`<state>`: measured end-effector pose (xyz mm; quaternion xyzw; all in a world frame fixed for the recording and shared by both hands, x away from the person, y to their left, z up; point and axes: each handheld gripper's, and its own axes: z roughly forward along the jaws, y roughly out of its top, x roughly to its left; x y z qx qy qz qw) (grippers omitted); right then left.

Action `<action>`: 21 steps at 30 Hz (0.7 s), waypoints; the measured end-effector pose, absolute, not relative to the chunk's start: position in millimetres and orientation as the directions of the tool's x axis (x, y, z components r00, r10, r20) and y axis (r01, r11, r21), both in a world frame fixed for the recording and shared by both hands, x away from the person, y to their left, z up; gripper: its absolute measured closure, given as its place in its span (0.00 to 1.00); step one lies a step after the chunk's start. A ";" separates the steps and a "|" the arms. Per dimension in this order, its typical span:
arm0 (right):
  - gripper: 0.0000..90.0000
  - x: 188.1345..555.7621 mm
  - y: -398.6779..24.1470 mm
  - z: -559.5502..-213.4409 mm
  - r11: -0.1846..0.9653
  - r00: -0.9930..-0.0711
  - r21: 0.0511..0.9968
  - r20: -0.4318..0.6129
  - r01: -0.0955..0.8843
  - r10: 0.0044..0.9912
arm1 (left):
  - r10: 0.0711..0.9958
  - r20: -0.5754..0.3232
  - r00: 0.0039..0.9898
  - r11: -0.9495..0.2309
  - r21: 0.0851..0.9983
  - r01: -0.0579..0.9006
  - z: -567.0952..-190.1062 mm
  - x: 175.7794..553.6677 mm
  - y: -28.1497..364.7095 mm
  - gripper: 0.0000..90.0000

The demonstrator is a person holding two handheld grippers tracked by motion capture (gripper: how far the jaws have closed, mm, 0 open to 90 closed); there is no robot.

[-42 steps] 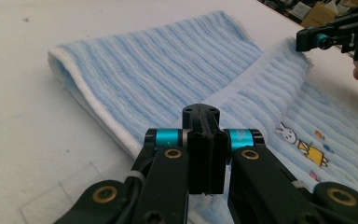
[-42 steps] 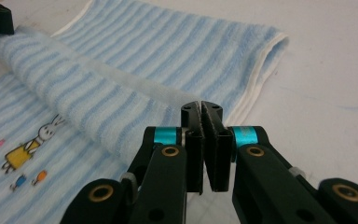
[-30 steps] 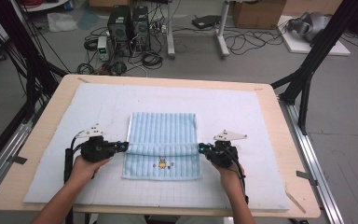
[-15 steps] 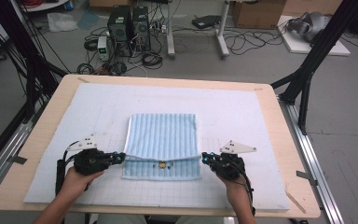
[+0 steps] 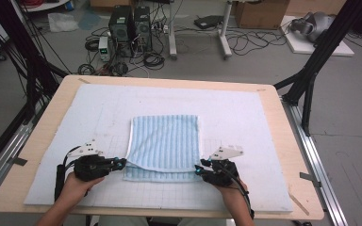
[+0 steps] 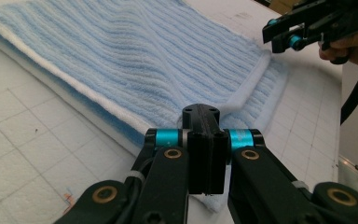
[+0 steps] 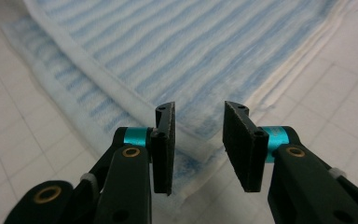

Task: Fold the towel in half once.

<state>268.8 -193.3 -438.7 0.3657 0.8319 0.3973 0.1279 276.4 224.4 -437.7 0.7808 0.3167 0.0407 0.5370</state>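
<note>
Lay folded on the white mat point(image 5: 264, 117): blue towel point(image 5: 165, 141). Left gripper point(image 5: 118, 163) pinched tight on its near corner. Right gripper point(image 7: 198, 135) just opened, jaws apart, nothing between, at the other corner.

Towel point(image 5: 165, 143) top layer dragged nearer — right tool point(image 5: 199, 170) just opened, released it

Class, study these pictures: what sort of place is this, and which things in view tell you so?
Probably a lab or workshop set up for recording. A padded table holds a folded towel, computer towers and loose cables sit on the floor, and black stands flank the table.
</note>
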 end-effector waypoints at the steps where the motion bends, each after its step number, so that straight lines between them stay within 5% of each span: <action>1: 0.78 269.4 -190.6 -440.5 0.445 -0.705 0.740 0.057 0.505 0.707 | 0.542 -0.277 0.794 -0.220 0.864 0.452 -438.0 276.2 224.4 0.99; 6: 0.93 269.4 -188.8 -440.6 0.470 -0.704 0.724 0.031 0.505 0.709 | 0.540 -0.285 0.792 -0.220 0.860 0.460 -439.4 275.9 224.8 0.99; 21: 0.93 243.5 -204.8 -419.5 0.427 -0.741 0.776 0.076 0.464 0.668 | 0.515 -0.261 0.817 -0.248 0.867 0.433 -434.1 260.6 232.4 0.99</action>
